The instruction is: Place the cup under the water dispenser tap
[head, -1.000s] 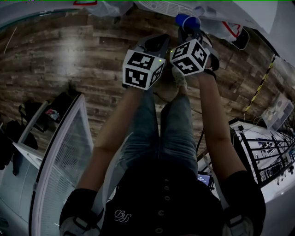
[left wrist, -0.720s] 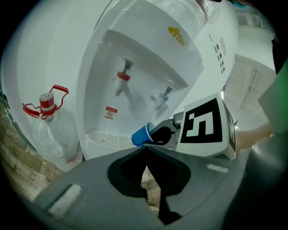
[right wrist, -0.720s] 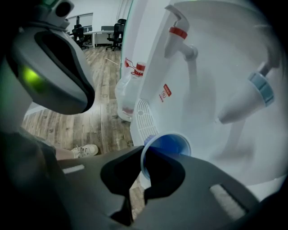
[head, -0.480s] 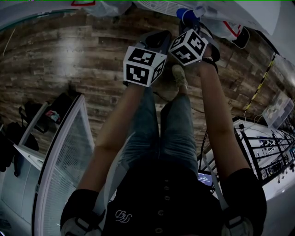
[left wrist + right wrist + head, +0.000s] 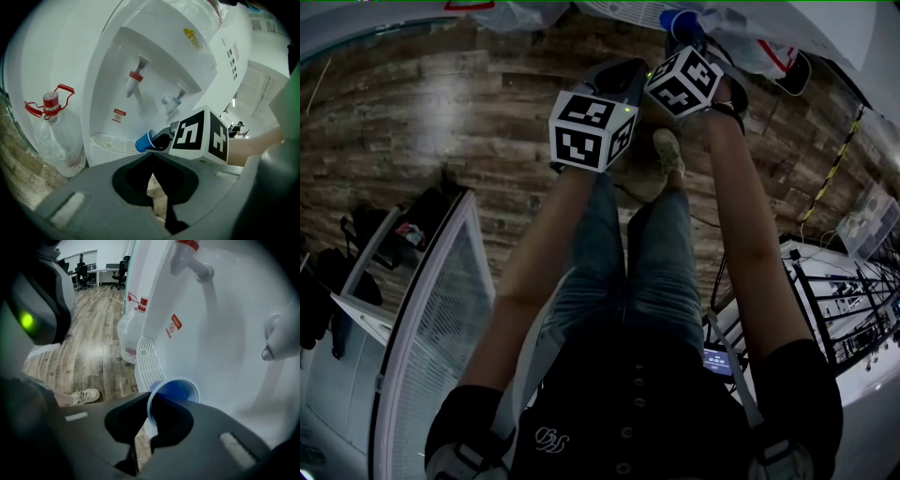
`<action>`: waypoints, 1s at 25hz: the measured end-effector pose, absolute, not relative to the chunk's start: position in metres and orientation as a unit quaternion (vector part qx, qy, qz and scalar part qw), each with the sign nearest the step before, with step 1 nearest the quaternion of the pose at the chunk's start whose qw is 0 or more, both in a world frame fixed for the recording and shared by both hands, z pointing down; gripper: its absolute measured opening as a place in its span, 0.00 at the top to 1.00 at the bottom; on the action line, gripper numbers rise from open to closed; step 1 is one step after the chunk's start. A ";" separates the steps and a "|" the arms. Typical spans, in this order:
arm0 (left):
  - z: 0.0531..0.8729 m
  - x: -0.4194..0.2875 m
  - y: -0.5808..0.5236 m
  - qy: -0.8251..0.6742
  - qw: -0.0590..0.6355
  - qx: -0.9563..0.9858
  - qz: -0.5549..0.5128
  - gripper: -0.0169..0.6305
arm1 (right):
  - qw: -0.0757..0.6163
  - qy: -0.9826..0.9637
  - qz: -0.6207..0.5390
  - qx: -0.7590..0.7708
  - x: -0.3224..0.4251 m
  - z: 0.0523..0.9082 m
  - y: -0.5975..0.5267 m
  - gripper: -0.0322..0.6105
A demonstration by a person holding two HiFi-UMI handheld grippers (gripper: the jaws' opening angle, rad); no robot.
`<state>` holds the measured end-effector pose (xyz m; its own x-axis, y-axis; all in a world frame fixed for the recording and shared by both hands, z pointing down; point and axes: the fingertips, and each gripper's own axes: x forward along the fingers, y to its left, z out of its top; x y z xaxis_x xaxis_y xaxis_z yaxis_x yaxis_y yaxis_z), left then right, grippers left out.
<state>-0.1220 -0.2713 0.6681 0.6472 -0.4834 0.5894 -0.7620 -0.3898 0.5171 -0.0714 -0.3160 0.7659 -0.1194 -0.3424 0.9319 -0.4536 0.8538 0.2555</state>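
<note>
The right gripper [image 5: 151, 420] is clamped on the wall of the blue cup [image 5: 176, 390], one jaw inside the rim and one outside. The cup sits right at its tips, tilted, with its mouth turned back toward the gripper. Over the last second this hand has pushed further from the person and in toward the water dispenser [image 5: 225, 333], taking the cup along. The left gripper [image 5: 152, 157] has barely stirred; it hangs back beside the right one, jaws closed together on nothing.

Just past the cup, ahead and to the gripper's left, is the drip grille [image 5: 149, 364]. The red tap [image 5: 190, 256] is high above the tips, and the blue tap [image 5: 281, 336] is up to the right. To me this looks like the final approach: the cup is in the recess but not yet upright or set down under a tap.
</note>
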 end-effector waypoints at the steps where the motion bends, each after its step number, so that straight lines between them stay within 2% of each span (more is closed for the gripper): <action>1: 0.668 -0.123 -0.271 -0.382 0.399 0.815 0.175 0.97 | 0.608 -0.746 0.046 0.267 -0.071 0.767 -0.316 0.93; 20: 0.676 -0.133 -0.275 -0.379 0.402 0.811 0.194 0.97 | 0.589 -0.758 0.063 0.272 -0.088 0.768 -0.318 0.78; 25: 0.673 -0.136 -0.275 -0.378 0.399 0.812 0.197 0.97 | 0.583 -0.761 0.063 0.279 -0.090 0.763 -0.314 0.77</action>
